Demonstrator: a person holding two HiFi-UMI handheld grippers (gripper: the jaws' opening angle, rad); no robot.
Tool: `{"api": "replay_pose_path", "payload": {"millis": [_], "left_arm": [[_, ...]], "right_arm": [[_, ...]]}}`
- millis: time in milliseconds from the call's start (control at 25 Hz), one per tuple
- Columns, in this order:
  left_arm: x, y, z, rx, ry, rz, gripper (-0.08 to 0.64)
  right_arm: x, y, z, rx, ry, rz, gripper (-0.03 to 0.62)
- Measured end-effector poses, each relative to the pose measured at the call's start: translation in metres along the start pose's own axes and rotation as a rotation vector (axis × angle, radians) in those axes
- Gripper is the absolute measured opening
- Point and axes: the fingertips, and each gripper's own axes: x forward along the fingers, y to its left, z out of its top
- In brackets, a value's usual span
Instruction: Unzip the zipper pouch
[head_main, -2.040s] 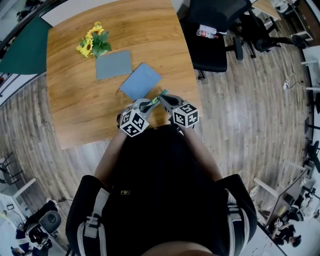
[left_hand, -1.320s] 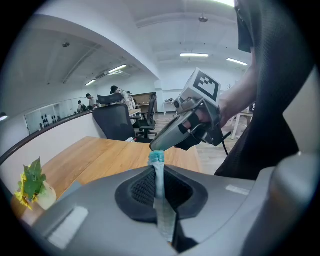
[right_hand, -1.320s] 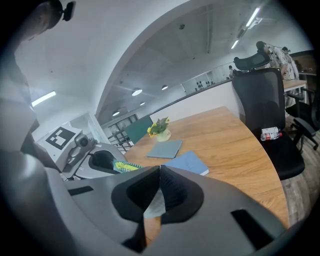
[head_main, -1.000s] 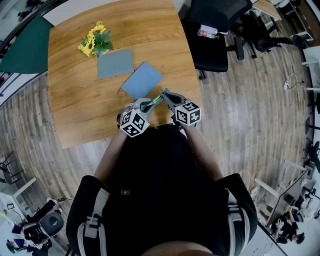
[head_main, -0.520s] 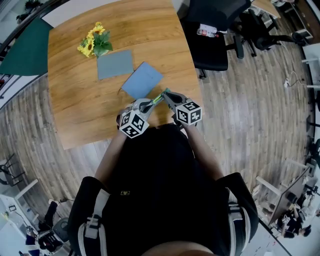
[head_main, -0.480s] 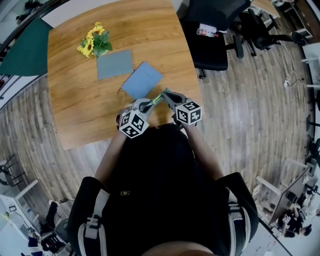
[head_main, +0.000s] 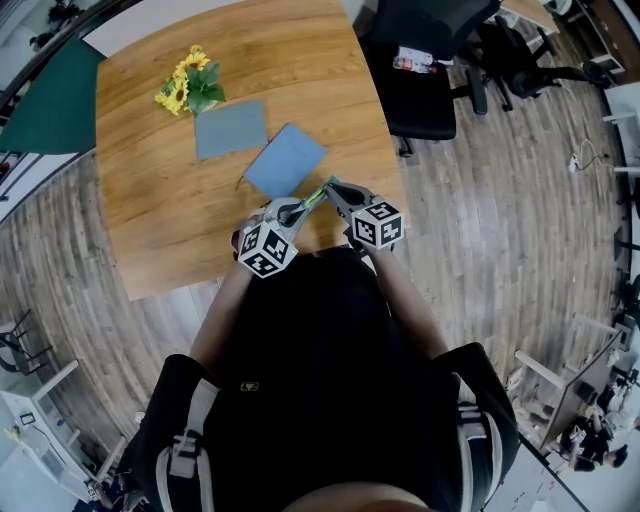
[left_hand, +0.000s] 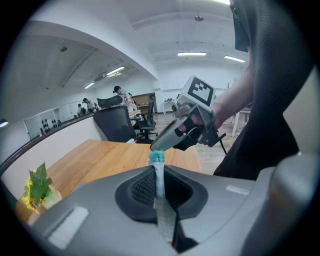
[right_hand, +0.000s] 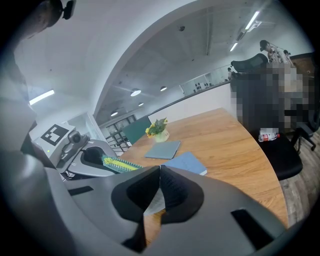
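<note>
A thin zipper pouch (head_main: 317, 195) with a green and yellow zip hangs stretched between my two grippers, above the wooden table's (head_main: 160, 220) near edge. My left gripper (head_main: 300, 208) is shut on one end of it; in the left gripper view the pouch (left_hand: 160, 190) runs edge-on through the closed jaws to a teal tip. My right gripper (head_main: 331, 190) is shut on the other end, and shows opposite (left_hand: 158, 147) pinching that teal tip. In the right gripper view a pale part of the pouch (right_hand: 155, 201) sits in the closed jaws, but which part I cannot tell; its zip (right_hand: 122, 164) leads into the left gripper (right_hand: 106, 161).
On the table lie a blue notebook (head_main: 286, 160) just beyond the grippers, a grey pad (head_main: 230, 128) behind it, and a small bunch of sunflowers (head_main: 186, 85) at the far left. A black office chair (head_main: 425, 70) stands past the table's right edge.
</note>
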Motion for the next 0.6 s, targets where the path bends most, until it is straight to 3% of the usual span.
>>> {"api": "replay_pose_path", "payload": {"millis": [600], "left_arm": [[-0.0033, 0.0013, -0.0012, 0.012, 0.005, 0.012, 0.005]], "right_arm": [[0.0051, -0.0027, 0.0004, -0.019, 0.002, -0.014, 0.008]]}}
